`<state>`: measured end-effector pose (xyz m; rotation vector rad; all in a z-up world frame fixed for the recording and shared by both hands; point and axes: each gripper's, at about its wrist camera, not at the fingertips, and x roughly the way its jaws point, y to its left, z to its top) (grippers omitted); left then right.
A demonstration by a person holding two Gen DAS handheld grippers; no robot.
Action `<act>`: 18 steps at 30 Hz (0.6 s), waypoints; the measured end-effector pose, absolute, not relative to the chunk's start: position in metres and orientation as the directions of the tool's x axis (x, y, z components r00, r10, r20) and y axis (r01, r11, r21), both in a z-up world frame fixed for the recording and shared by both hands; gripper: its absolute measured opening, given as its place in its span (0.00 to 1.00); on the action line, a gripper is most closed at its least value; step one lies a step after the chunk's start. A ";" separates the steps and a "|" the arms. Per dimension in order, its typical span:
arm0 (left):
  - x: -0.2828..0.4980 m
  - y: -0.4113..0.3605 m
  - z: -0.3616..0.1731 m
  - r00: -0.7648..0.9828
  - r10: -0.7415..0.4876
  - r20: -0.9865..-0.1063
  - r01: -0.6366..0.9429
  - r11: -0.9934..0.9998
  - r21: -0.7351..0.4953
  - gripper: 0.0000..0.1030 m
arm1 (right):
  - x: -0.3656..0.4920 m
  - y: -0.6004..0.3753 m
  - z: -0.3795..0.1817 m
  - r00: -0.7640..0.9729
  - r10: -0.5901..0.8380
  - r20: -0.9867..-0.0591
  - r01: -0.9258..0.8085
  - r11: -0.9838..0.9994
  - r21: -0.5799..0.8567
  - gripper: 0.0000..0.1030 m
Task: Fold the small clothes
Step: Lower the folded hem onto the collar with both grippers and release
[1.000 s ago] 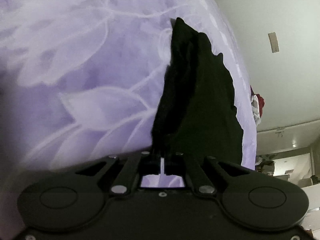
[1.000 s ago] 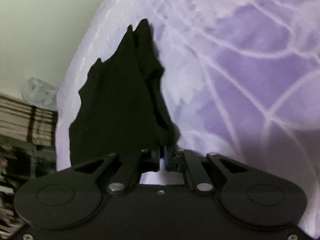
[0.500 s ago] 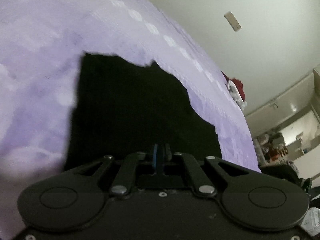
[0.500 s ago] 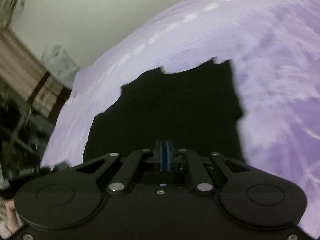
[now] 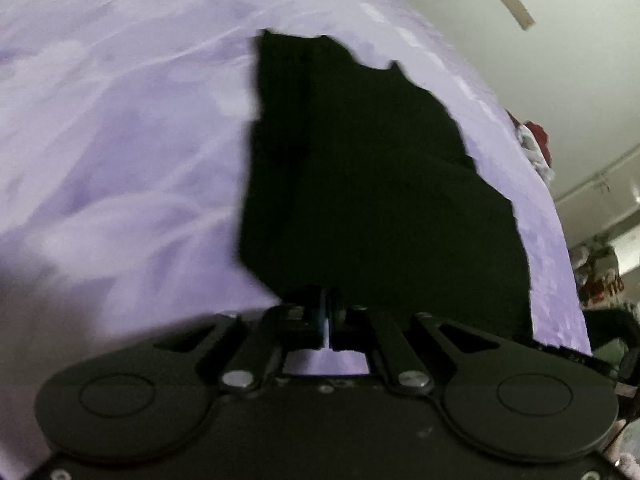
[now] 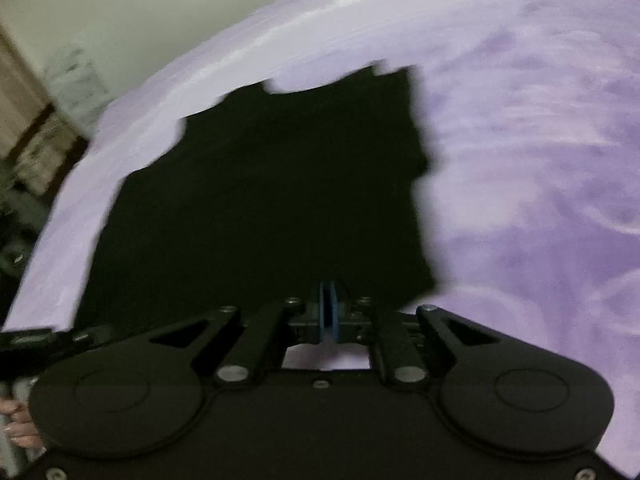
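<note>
A black garment (image 5: 372, 184) lies spread over a purple patterned bedcover (image 5: 120, 152). My left gripper (image 5: 326, 304) is shut on the garment's near left edge. In the right wrist view the same black garment (image 6: 260, 200) spreads ahead, and my right gripper (image 6: 329, 300) is shut on its near right edge. The fabric stretches away from both grippers toward the far edge of the bedcover (image 6: 540, 160). Both views are blurred by motion.
A pale wall (image 5: 540, 60) rises beyond the bed. Red and white clothes (image 5: 534, 144) lie at the bed's far right edge. Cluttered shelves (image 5: 600, 276) stand to the right. In the right wrist view, striped furniture (image 6: 36, 140) stands to the left.
The garment hung bunched in a narrow drape one second ago; it now lies spread wide on the bedcover. Both grippers keep their hold and have tilted back slightly since half a second ago.
</note>
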<state>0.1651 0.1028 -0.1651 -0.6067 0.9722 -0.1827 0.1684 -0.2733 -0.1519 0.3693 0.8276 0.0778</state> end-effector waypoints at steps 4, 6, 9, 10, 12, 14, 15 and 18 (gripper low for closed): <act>0.158 0.114 -0.177 0.549 -0.418 -0.724 -0.169 0.792 -0.586 0.06 | 0.159 -0.315 -0.165 0.658 0.214 -0.722 0.173 0.890 0.422 0.00; 0.159 0.112 -0.172 0.544 -0.410 -0.732 -0.165 0.803 -0.573 0.03 | 0.154 -0.320 -0.171 0.655 0.232 -0.719 0.185 0.874 0.450 0.00; 0.159 0.104 -0.149 0.543 -0.425 -0.724 -0.137 0.806 -0.576 0.09 | 0.150 -0.313 -0.165 0.662 0.212 -0.719 0.182 0.885 0.428 0.00; 0.159 0.102 -0.141 0.557 -0.436 -0.707 -0.113 0.803 -0.585 0.10 | 0.149 -0.309 -0.160 0.668 0.202 -0.716 0.182 0.889 0.420 0.00; 0.162 0.096 -0.119 0.596 -0.453 -0.663 -0.048 0.804 -0.592 0.11 | 0.143 -0.300 -0.143 0.700 0.202 -0.685 0.154 0.894 0.421 0.00; 0.169 0.090 -0.099 0.639 -0.440 -0.631 -0.004 0.818 -0.575 0.15 | 0.144 -0.289 -0.129 0.729 0.201 -0.654 0.116 0.906 0.407 0.00; 0.174 0.087 -0.092 0.659 -0.431 -0.616 0.017 0.828 -0.561 0.20 | 0.147 -0.283 -0.123 0.739 0.195 -0.645 0.100 0.915 0.392 0.00; 0.191 0.079 -0.092 0.669 -0.397 -0.628 0.023 0.856 -0.517 0.20 | 0.157 -0.260 -0.108 0.763 0.179 -0.621 0.048 0.943 0.331 0.00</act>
